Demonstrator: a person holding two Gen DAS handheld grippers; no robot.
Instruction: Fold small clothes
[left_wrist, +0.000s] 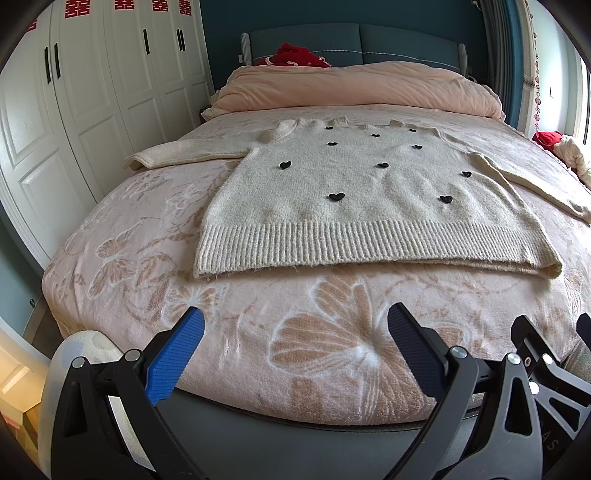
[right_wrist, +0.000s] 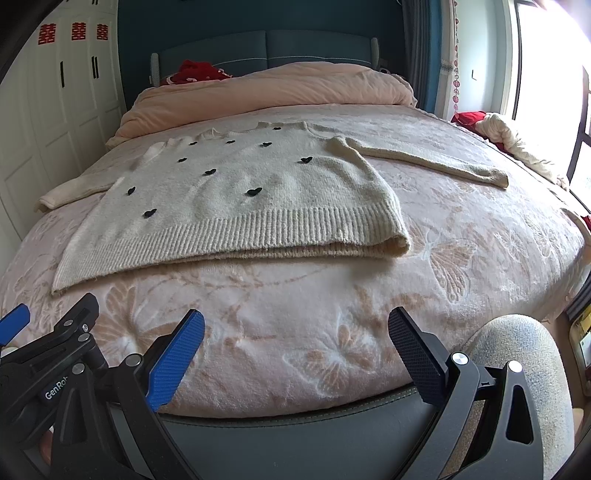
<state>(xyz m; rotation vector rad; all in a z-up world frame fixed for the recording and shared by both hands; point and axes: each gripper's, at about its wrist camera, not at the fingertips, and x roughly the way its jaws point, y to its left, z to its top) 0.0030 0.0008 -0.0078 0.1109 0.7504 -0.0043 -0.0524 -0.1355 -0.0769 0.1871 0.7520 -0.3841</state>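
Observation:
A cream knit sweater (left_wrist: 343, 199) with small black hearts lies flat, front up, on the pink flowered blanket (left_wrist: 258, 332) of the bed, both sleeves spread sideways and the ribbed hem nearest me. It also shows in the right wrist view (right_wrist: 236, 199). My left gripper (left_wrist: 295, 325) is open and empty, above the foot of the bed, short of the hem. My right gripper (right_wrist: 295, 328) is open and empty, beside the left one, also short of the hem. The right gripper's frame shows at the right edge of the left wrist view (left_wrist: 546, 362).
A pink duvet (left_wrist: 351, 88) is bunched at the head of the bed, with red cloth (left_wrist: 291, 55) behind it. White wardrobe doors (left_wrist: 92, 110) stand to the left. More red and cream cloth (right_wrist: 495, 129) lies by the window on the right. The bed's dark padded footboard (right_wrist: 295, 435) is just below the grippers.

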